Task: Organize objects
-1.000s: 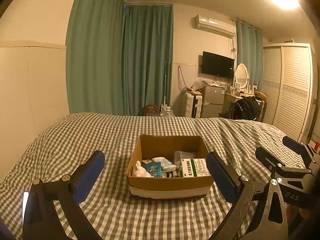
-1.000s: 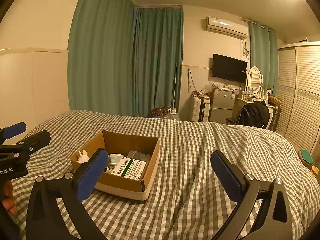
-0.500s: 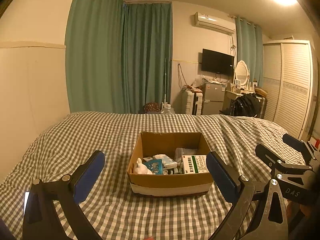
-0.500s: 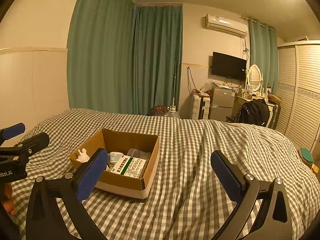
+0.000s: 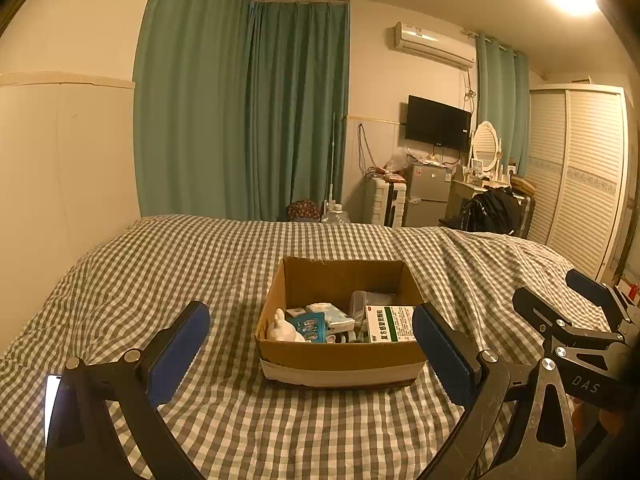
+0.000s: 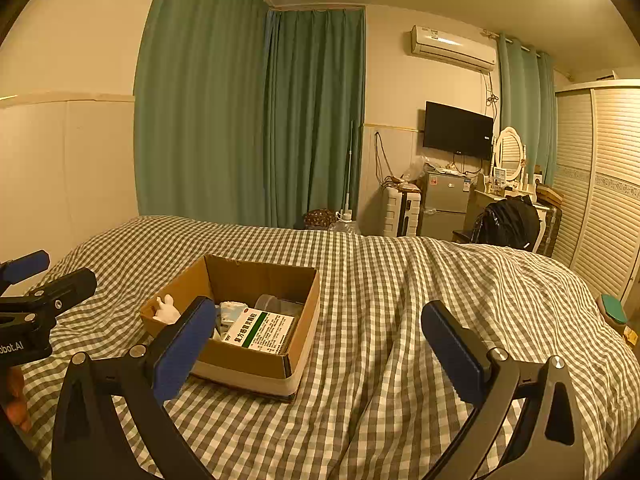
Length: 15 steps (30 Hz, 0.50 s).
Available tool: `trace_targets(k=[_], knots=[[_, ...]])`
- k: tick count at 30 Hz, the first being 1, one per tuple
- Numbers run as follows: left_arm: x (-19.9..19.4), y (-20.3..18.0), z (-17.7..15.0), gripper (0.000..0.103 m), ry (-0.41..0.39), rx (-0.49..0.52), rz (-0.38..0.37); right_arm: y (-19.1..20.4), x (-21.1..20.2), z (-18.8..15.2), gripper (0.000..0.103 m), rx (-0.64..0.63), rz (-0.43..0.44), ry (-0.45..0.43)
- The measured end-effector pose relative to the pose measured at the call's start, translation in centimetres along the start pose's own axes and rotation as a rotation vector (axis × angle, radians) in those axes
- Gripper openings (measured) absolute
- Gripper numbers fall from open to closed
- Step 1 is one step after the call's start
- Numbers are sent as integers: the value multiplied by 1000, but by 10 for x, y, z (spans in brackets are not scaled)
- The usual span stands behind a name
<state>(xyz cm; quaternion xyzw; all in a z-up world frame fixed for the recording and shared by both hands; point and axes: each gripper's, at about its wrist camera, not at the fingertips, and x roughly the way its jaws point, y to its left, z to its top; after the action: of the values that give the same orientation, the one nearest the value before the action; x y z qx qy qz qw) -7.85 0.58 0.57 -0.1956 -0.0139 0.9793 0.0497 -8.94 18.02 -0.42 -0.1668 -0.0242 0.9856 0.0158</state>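
While both grippers are hovering above the near edge of the bed (image 5: pixel 160 264), the cardboard box (image 5: pixel 340 356) is sitting on the checked cover about midway across it, well apart from the far edge. The left gripper (image 5: pixel 310 344) is facing the box squarely with its fingers (image 5: pixel 180 344) spread wide and grasping nothing; the right gripper (image 6: pixel 320 344) is pointing past the box's right side, its fingers (image 6: pixel 452 352) likewise released and empty. Inside the box, a white and green medicine carton (image 5: pixel 390 322) is leaning at the right end, a small white figurine (image 5: pixel 282 326) is standing at the near left corner, and a blue sachet (image 5: pixel 308 324), a pale packet (image 5: pixel 330 314) and a clear plastic container (image 5: pixel 362 300) are lying between them. Judging by looks, the carton is light and stiff, so pinching it across its thin faces near the top edge should be holding well. The figurine is probably hard, brittle and somewhat slick, and is asking for a gentle pinch around its body, not its ears. The sachet and packet are likely soft and crushable, best taken by an edge. The box itself is open-topped, its walls thin and apt to flex, and the soft cover beneath may be letting it tip if pushed. A phone (image 5: pixel 50 400) is lying at the near left corner of the bed.
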Motion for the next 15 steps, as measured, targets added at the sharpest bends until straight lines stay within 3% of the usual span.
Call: trace_targets(k=[15], knots=[[-3,1,-1,103,1,-1,5,2,0,-2,102,0,-2,8]])
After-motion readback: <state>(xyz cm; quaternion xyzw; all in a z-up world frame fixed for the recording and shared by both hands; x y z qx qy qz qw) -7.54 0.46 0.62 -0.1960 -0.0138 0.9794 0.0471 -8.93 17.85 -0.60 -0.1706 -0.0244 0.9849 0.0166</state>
